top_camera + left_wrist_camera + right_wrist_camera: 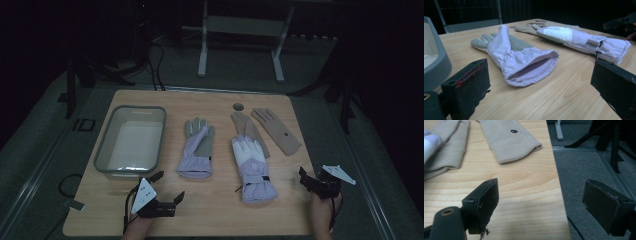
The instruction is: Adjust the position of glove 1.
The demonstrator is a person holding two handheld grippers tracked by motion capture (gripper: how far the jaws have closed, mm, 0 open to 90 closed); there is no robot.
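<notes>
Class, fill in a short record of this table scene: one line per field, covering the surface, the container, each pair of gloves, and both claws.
Surface: wooden table
Container: grey tub, far left
Lilac gloves: one palm up in the middle, one back up to its right, lying apart
Beige gloves: two, far right, the left one partly under a lilac glove
Left claw: open, holds nothing, near the palm-up glove's cuff
Right claw: open, holds nothing, at the table's right edge

Bare wood before lilac glove (524, 60)
</notes>
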